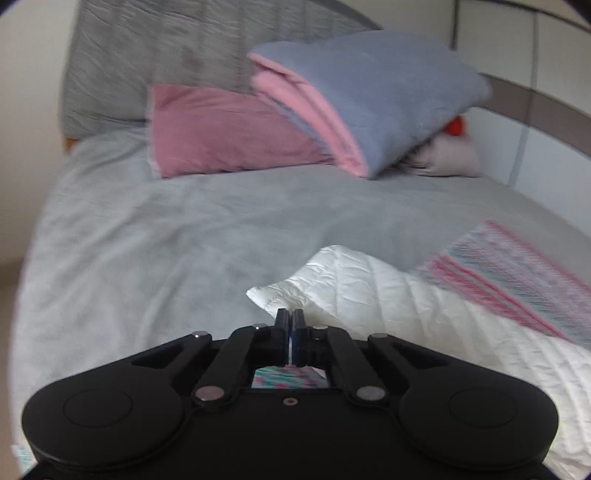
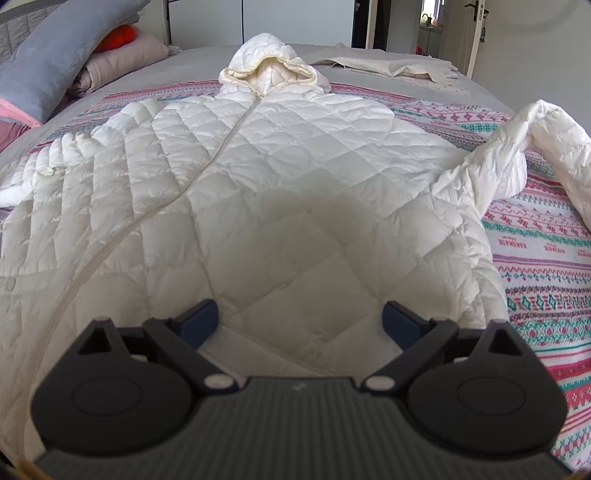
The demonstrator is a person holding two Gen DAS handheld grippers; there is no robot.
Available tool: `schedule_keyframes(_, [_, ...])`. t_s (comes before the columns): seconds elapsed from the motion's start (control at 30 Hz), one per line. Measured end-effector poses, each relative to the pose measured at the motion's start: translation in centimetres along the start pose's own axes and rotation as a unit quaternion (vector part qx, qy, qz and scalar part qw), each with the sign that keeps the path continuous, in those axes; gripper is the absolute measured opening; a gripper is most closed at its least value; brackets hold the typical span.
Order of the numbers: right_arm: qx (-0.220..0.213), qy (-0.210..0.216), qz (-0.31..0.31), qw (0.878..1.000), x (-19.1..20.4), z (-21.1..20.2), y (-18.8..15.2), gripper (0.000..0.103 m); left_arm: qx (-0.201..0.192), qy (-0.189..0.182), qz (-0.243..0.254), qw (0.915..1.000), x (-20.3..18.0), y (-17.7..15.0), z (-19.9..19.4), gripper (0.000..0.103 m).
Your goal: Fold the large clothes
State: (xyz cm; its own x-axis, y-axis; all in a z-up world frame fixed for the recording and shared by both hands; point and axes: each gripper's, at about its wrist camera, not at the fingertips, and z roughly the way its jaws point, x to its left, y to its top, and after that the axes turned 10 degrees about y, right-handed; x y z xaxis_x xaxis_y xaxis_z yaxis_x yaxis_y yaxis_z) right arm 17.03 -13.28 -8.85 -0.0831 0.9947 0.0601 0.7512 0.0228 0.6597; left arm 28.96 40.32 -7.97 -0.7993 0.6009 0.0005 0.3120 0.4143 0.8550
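The white quilted jacket is seen spread face up on a patterned blanket, its hood at the far end and its zip closed; no fold has yet been made in the body. The sleeve at the left is laid out flat, while the one at the right is bunched and raised off the blanket. Both sleeves and the body are judged still to be folded.

The left gripper is shown with its jaws pressed together just at the cuff end of the left sleeve; whether fabric is pinched cannot be told, the view being blurred. The right gripper is held over the near hem with its jaws spread wide and nothing between them.

The blanket is laid over a grey bed. A pink pillow and a folded grey-and-pink quilt are stacked against a grey padded headboard. A cream cloth is seen beyond the hood, and an open doorway at the far right.
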Motion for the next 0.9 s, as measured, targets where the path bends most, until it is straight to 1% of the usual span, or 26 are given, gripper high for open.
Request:
schedule_keyframes(0.03, [-0.001, 0.004, 0.000, 1.000, 0.1, 0.1, 0.1, 0.097, -0.014, 0.038, 0.012, 0.9991, 0.0, -0.1, 0.3, 0.001])
schedule_keyframes(0.1, [-0.002, 0.016, 0.001, 1.000, 0.3, 0.2, 0.1, 0.097, -0.035, 0.091, 0.060, 0.9935, -0.5, -0.4, 1.2, 0.001])
schedule_keyframes(0.13, [-0.003, 0.023, 0.000, 1.000, 0.4, 0.3, 0.1, 0.097, -0.037, 0.102, 0.074, 0.9913, -0.5, -0.5, 1.5, 0.002])
schedule_keyframes(0.17, [-0.004, 0.025, -0.004, 1.000, 0.6, 0.3, 0.1, 0.097, -0.031, 0.101, 0.081, 0.9911, -0.4, -0.5, 1.7, 0.005])
schedule_keyframes(0.23, [-0.003, 0.020, -0.018, 1.000, 1.1, 0.4, 0.2, 0.097, -0.018, 0.080, 0.082, 0.9933, -0.2, 0.0, 1.1, 0.009])
schedule_keyframes(0.27, [-0.004, 0.019, -0.024, 1.000, 1.1, 0.3, 0.3, 0.097, -0.021, 0.075, 0.086, 0.9933, -0.4, 0.2, 0.3, 0.015])
schedule_keyframes(0.3, [-0.008, 0.019, -0.029, 0.999, 1.0, 0.0, 0.4, 0.097, -0.028, 0.068, 0.091, 0.9932, -0.7, 0.4, -0.6, 0.040])
schedule_keyframes(0.33, [-0.014, 0.019, -0.030, 0.999, 0.9, -0.3, 0.5, 0.097, -0.038, 0.055, 0.098, 0.9929, -1.3, 0.5, -2.1, 0.066])
schedule_keyframes(0.37, [-0.021, 0.017, -0.028, 0.999, 0.5, -0.7, 0.7, 0.097, -0.049, 0.040, 0.102, 0.9928, -1.7, 0.7, -3.4, 0.077])
schedule_keyframes(0.4, [-0.027, 0.015, -0.024, 0.999, -0.1, -1.1, 1.1, 0.097, -0.062, 0.016, 0.108, 0.9922, -2.4, 0.8, -4.9, 0.087])
schedule_keyframes(0.47, [-0.044, 0.005, -0.013, 0.999, -1.3, -2.1, 1.6, 0.099, -0.071, -0.030, 0.125, 0.9891, -4.0, 0.9, -7.9, 0.091])
schedule_keyframes(0.53, [-0.064, -0.014, 0.004, 0.998, -2.9, -3.4, 2.2, 0.099, -0.066, -0.079, 0.144, 0.9842, -5.8, 0.8, -10.8, 0.099])
schedule_keyframes(0.57, [-0.074, -0.024, 0.014, 0.997, -3.8, -4.2, 2.5, 0.100, -0.061, -0.107, 0.151, 0.9807, -6.6, 0.6, -12.3, 0.101])
schedule_keyframes(0.63, [-0.095, -0.041, 0.042, 0.994, -6.2, -5.8, 3.1, 0.101, -0.046, -0.176, 0.165, 0.9694, -8.5, 0.2, -15.7, 0.103])
schedule_keyframes(0.7, [-0.118, -0.051, 0.083, 0.988, -9.5, -7.7, 4.0, 0.102, -0.026, -0.236, 0.179, 0.9546, -10.4, -0.5, -18.7, 0.103])
schedule_keyframes(0.77, [-0.136, -0.056, 0.129, 0.981, -12.9, -9.2, 4.8, 0.103, -0.005, -0.291, 0.196, 0.9364, -12.4, -1.4, -21.5, 0.103])
schedule_keyframes(0.9, [-0.153, -0.052, 0.229, 0.960, -20.0, -11.2, 6.5, 0.103, 0.021, -0.364, 0.254, 0.8960, -17.4, -3.3, -26.7, 0.103])
